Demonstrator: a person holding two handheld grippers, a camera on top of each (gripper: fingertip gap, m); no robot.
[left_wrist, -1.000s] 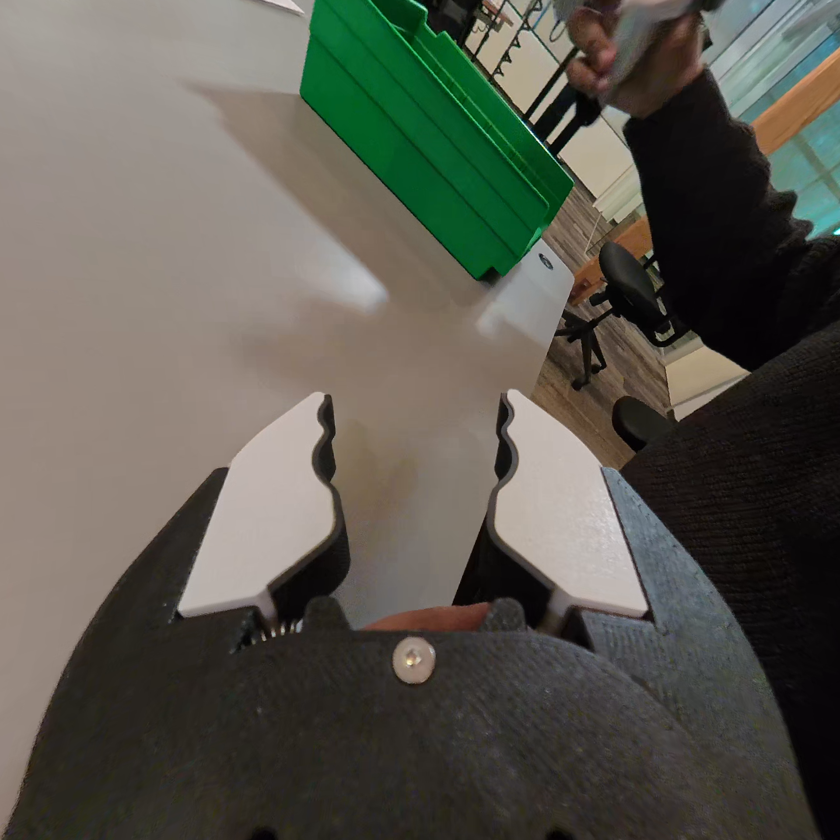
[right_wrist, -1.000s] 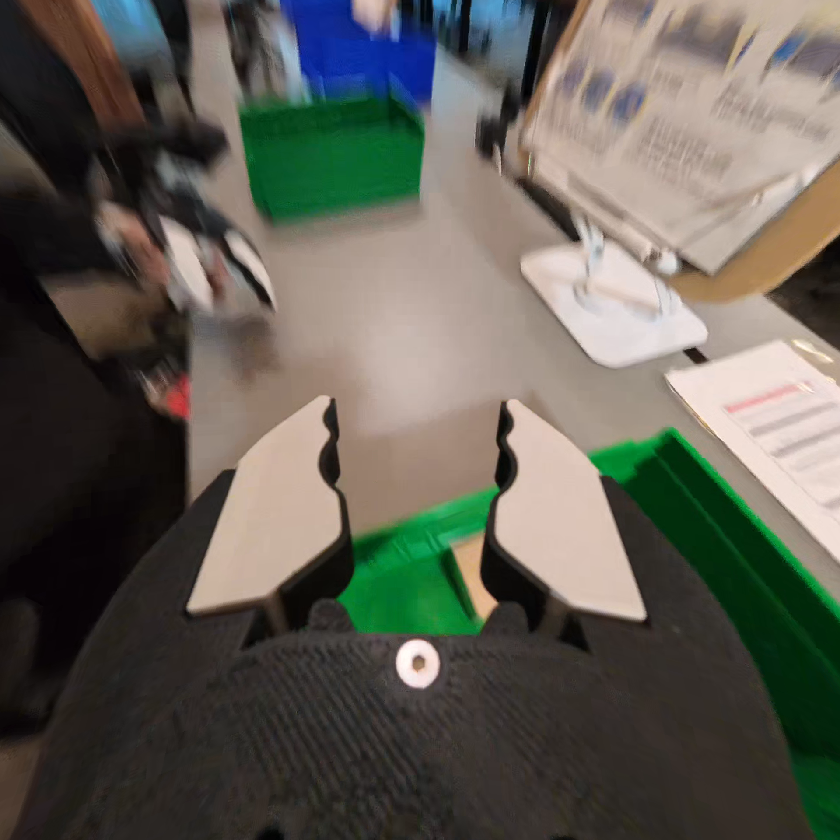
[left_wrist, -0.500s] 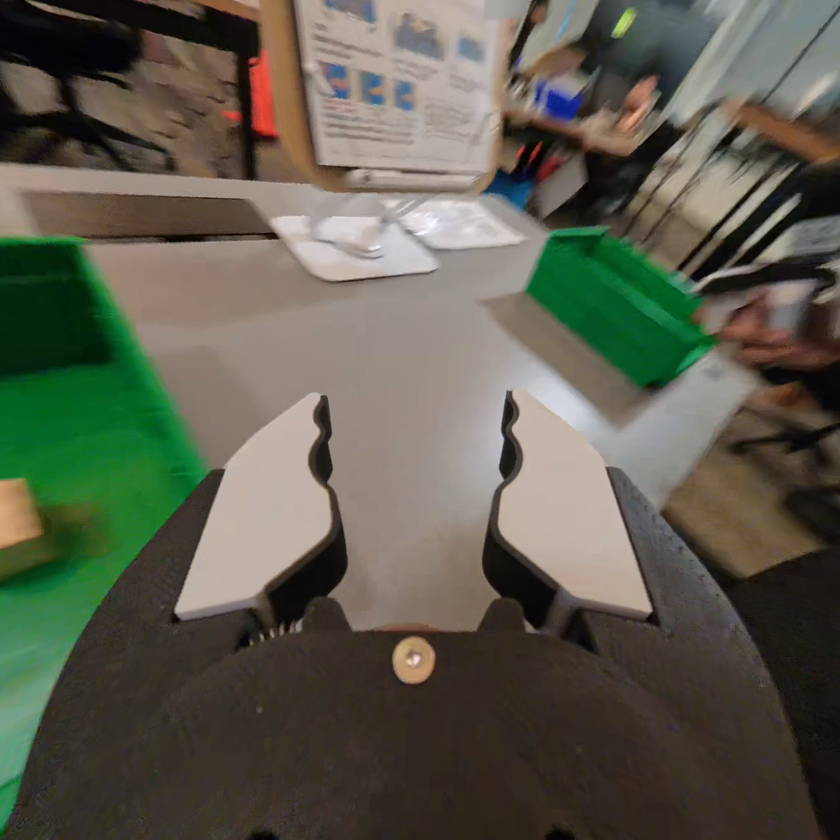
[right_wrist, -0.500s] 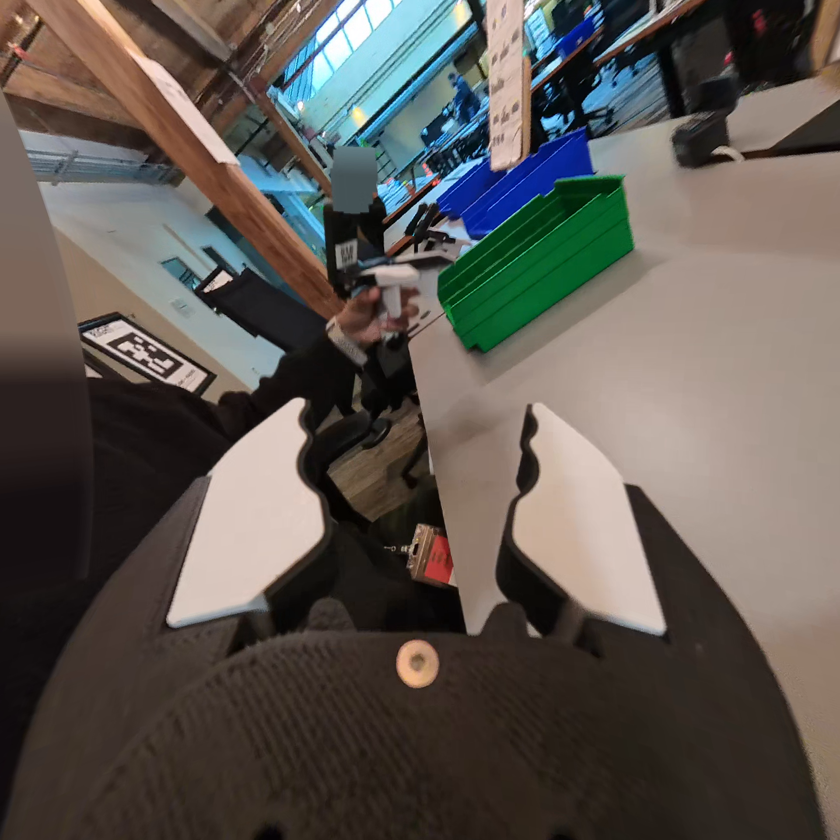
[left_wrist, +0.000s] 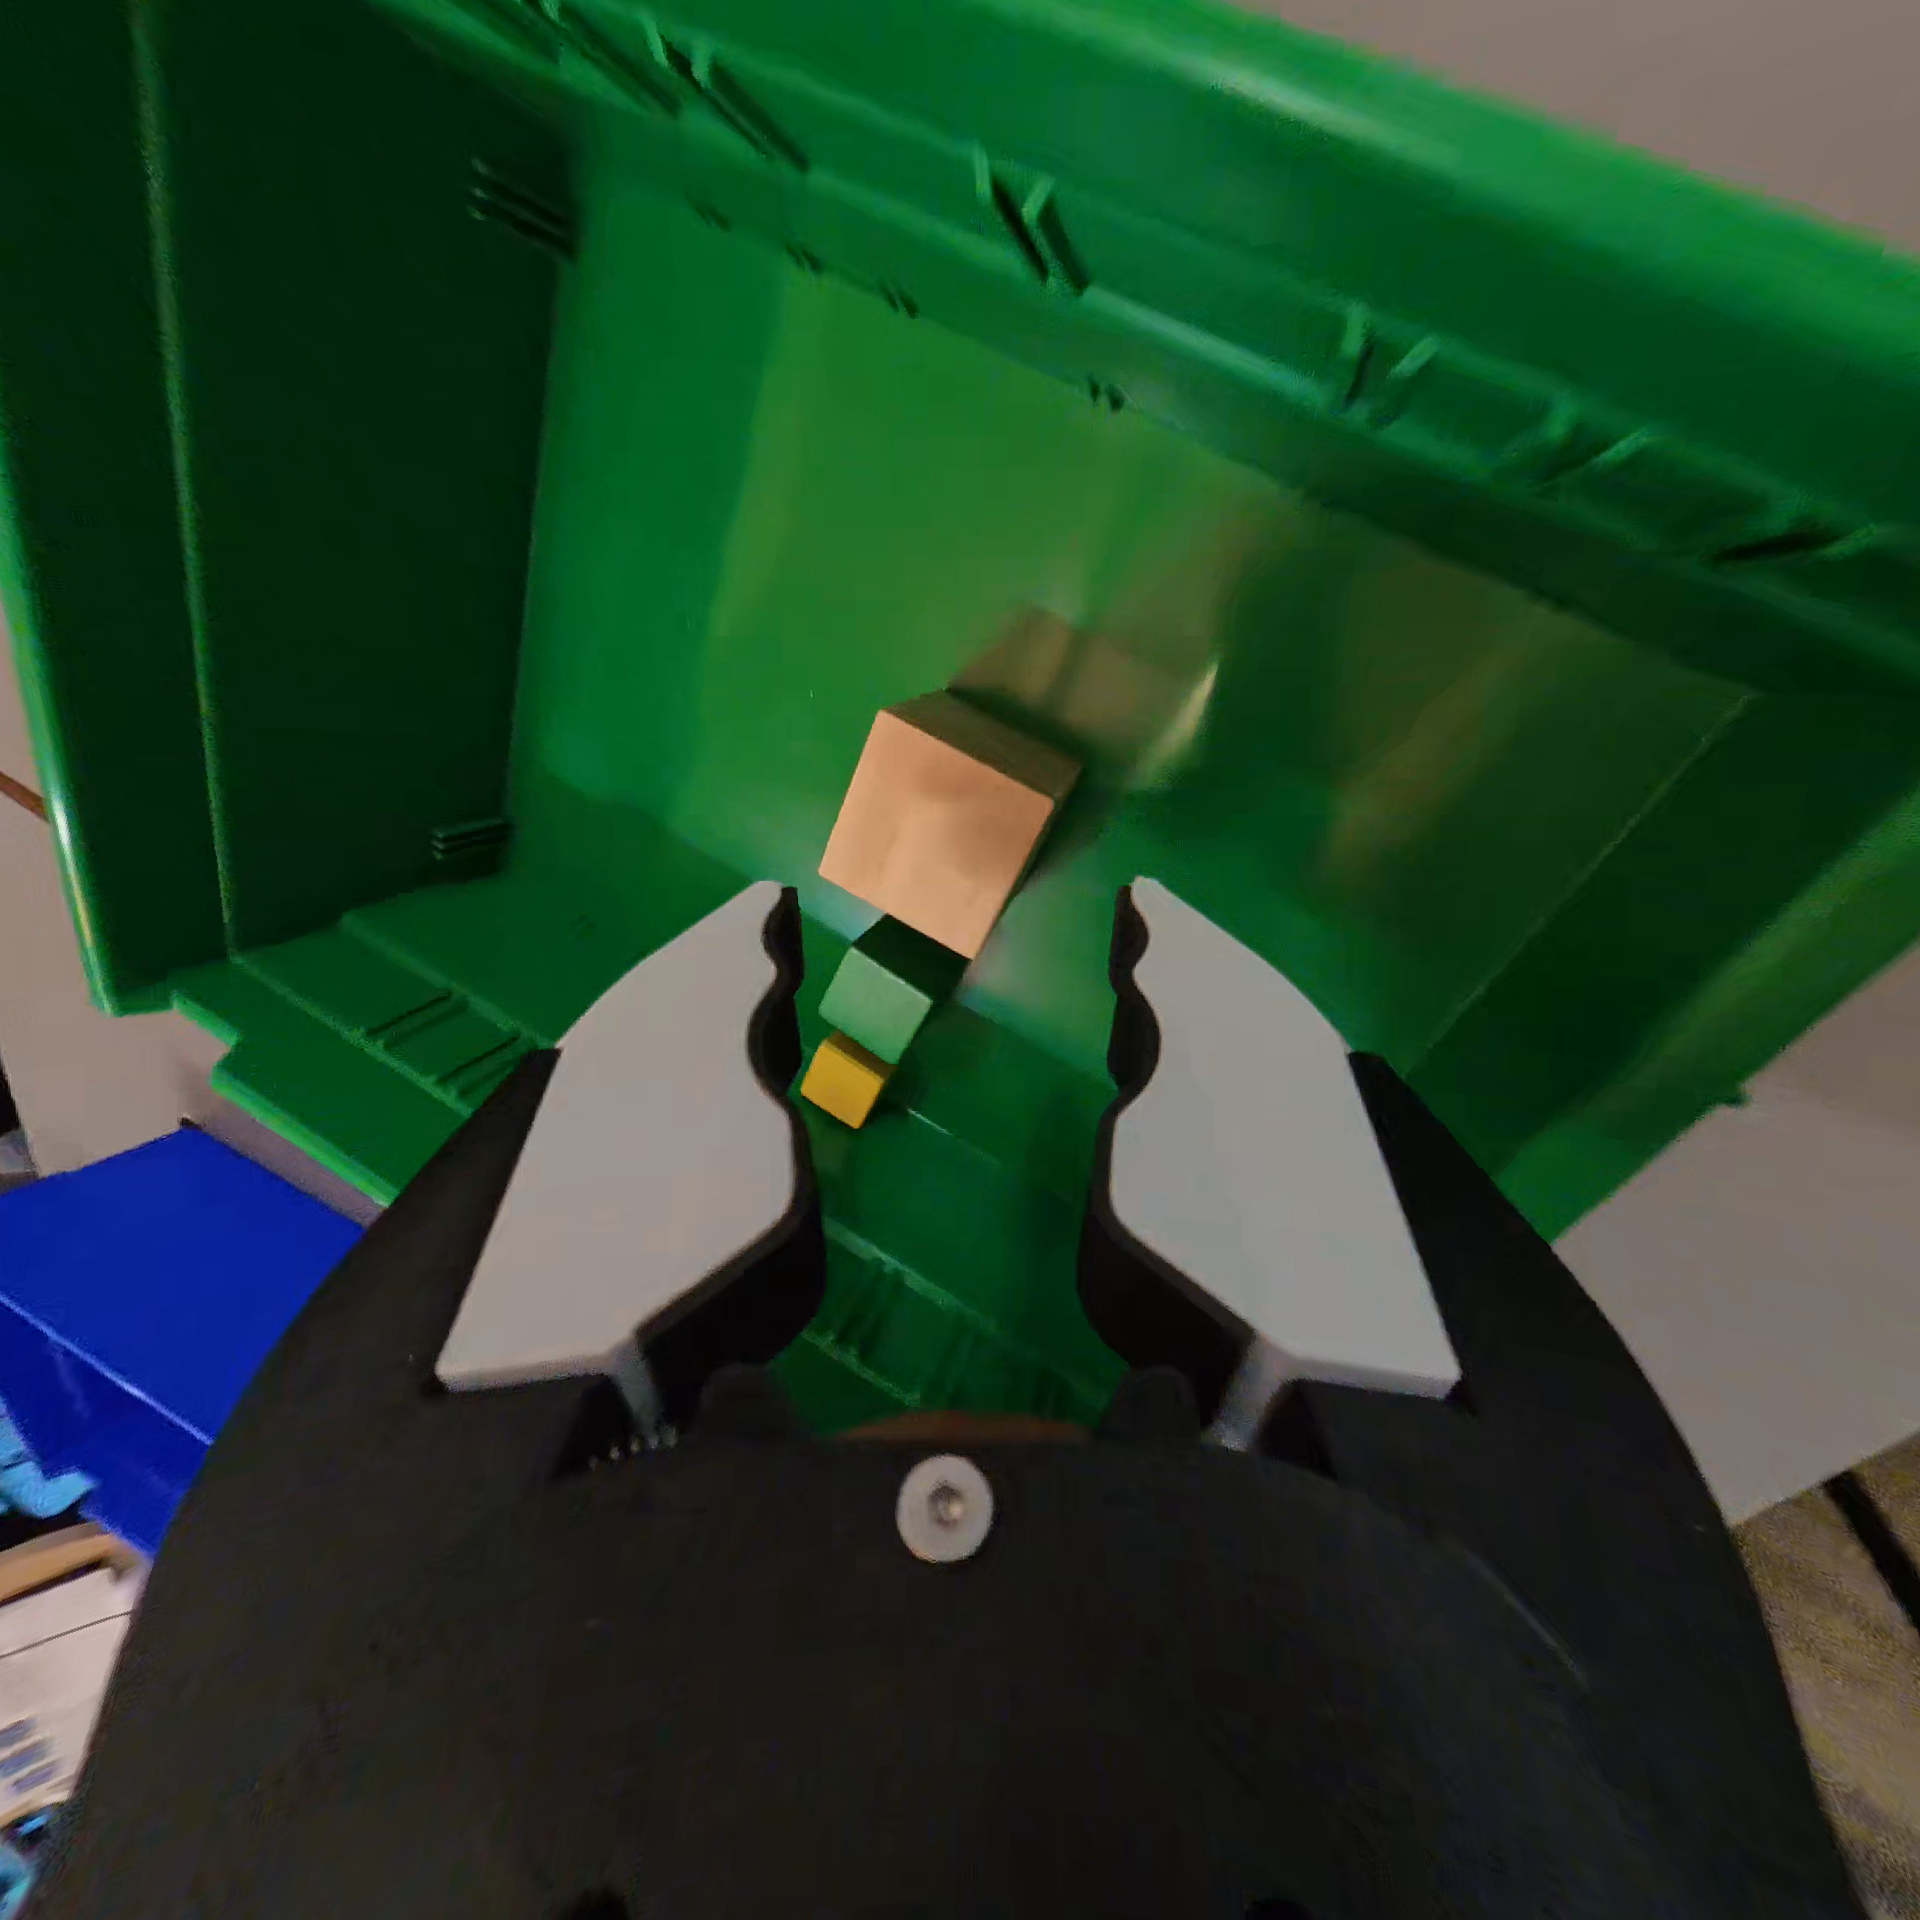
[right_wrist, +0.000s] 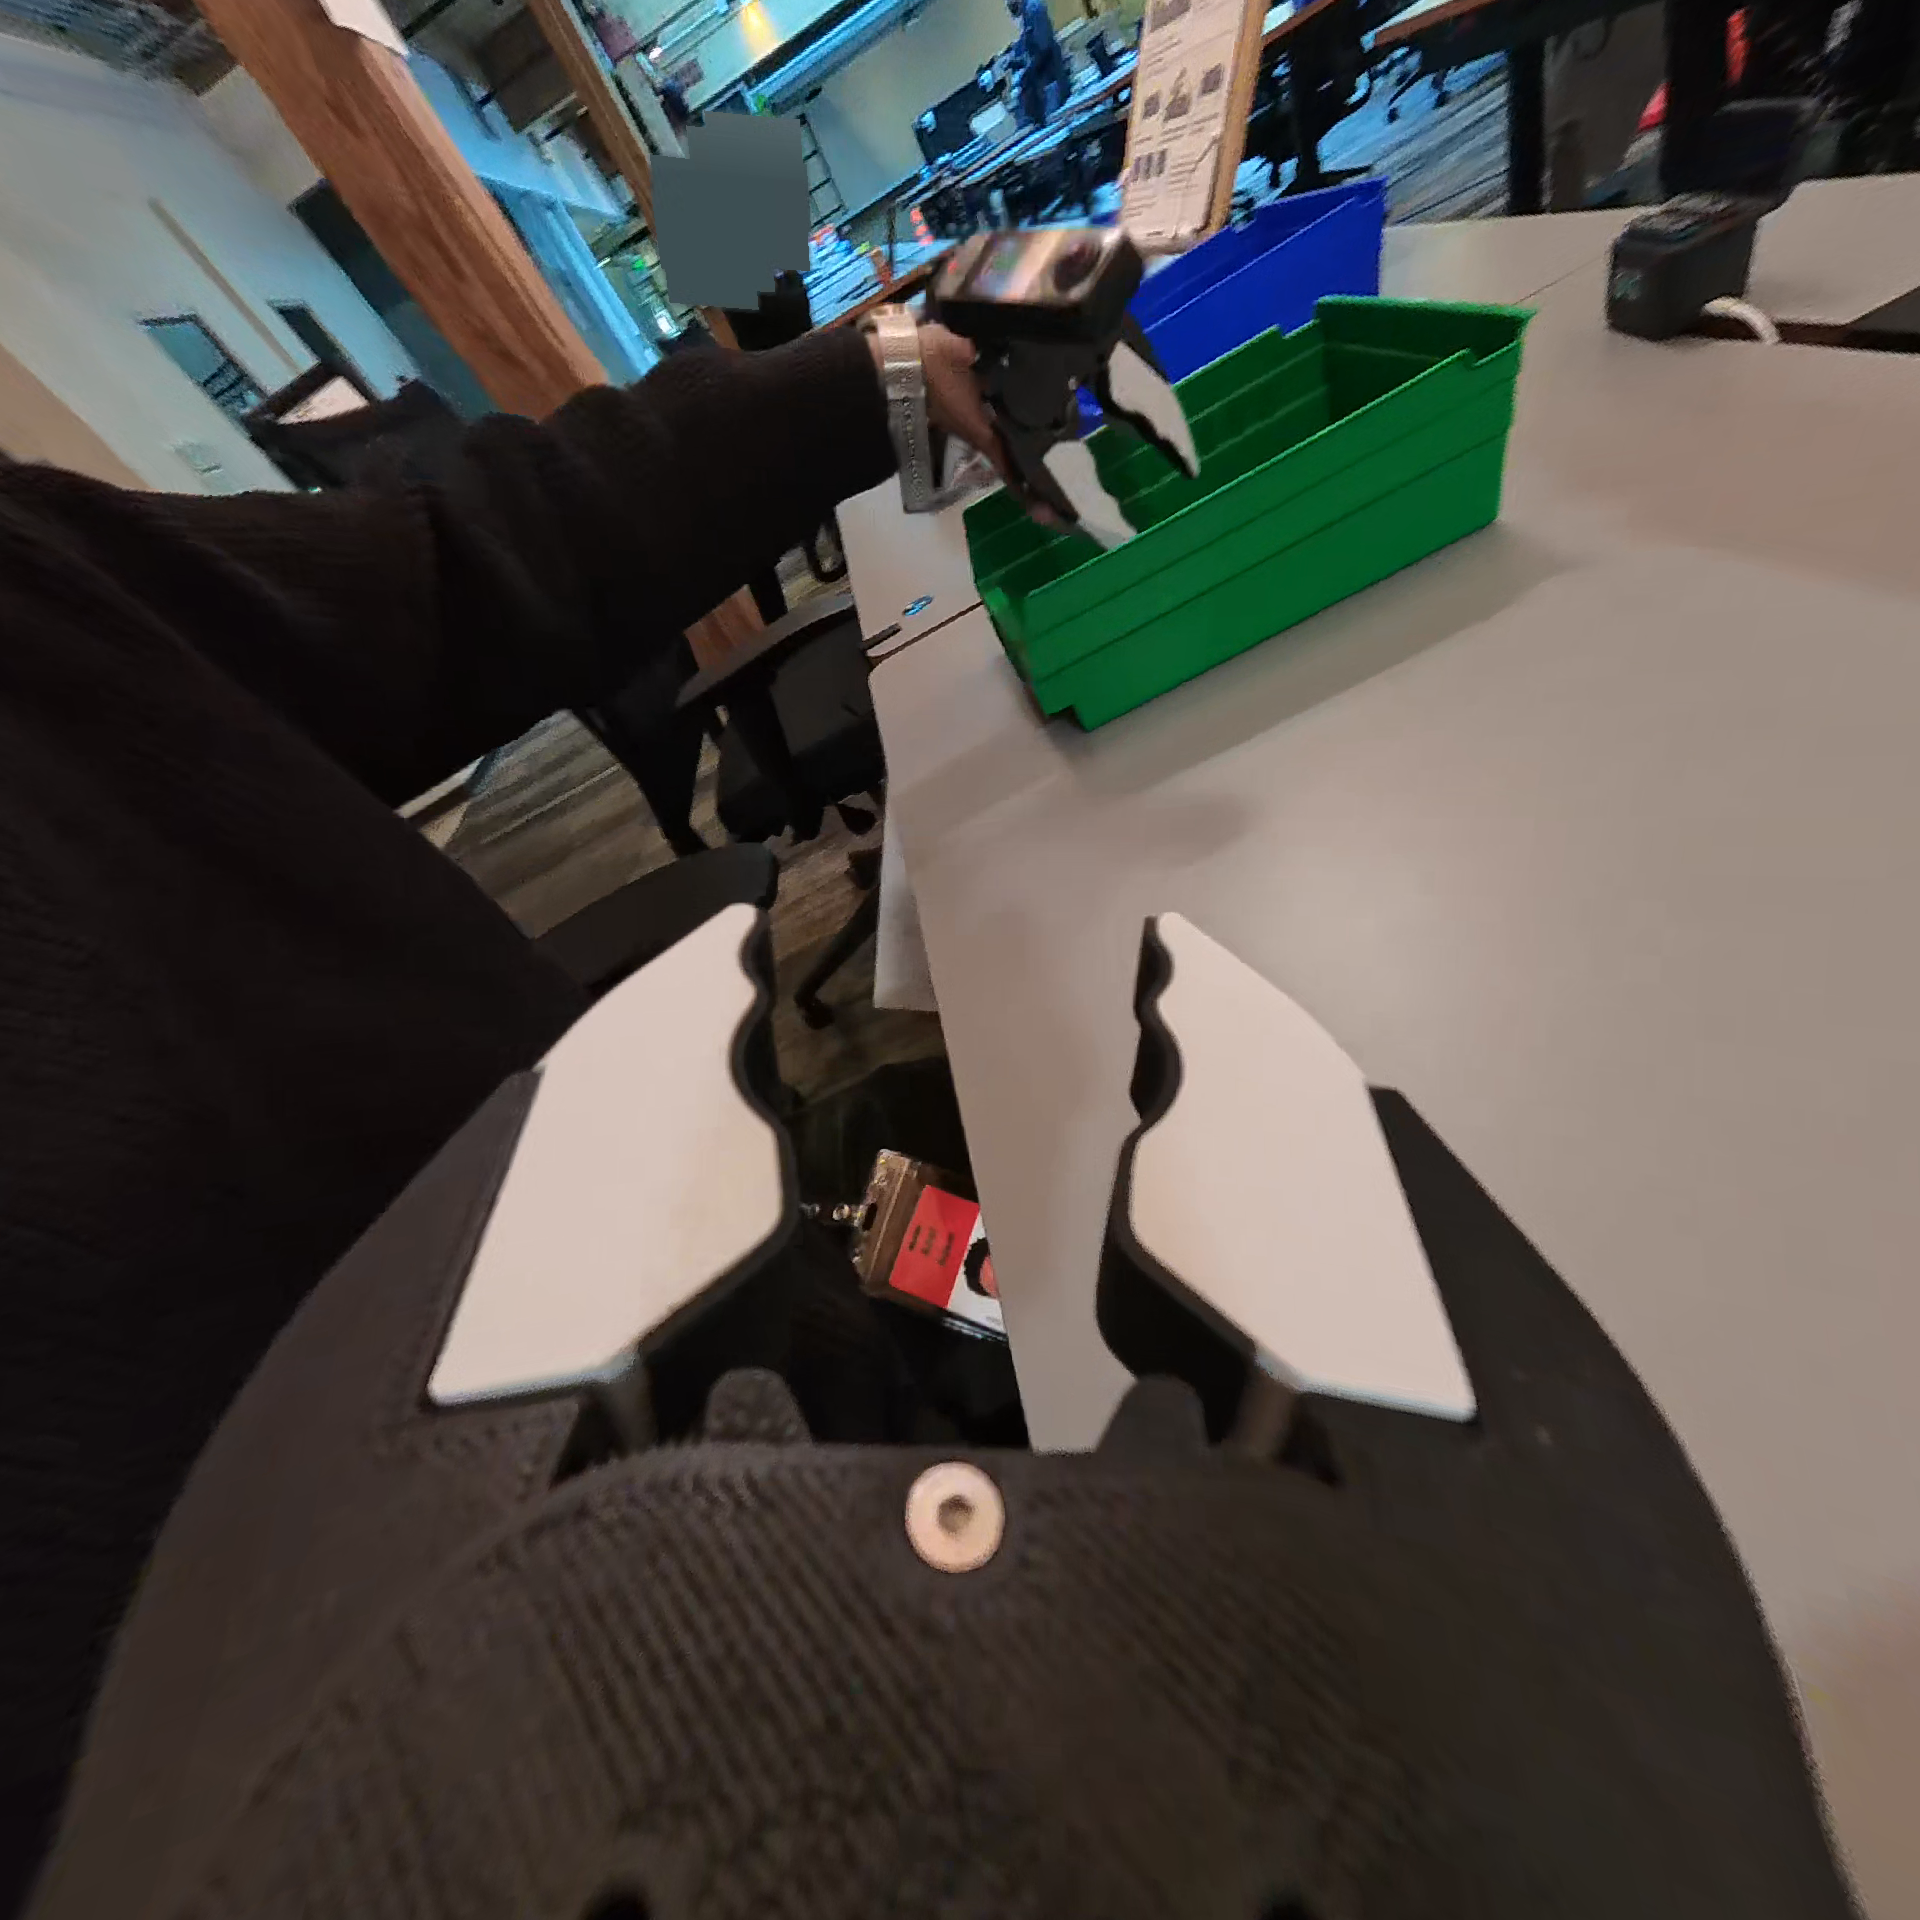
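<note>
While both tools gape empty, left tool (left_wrist: 951, 914) hovers over green bin (left_wrist: 1143, 312) blocks (left_wrist: 935, 831).

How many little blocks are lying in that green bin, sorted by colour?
Tan wooden cube: 1
Small green cube: 1
Small yellow cube: 1
Total: 3 blocks, in a row on the floor of the green plastic bin, just ahead of the open left gripper.
</note>
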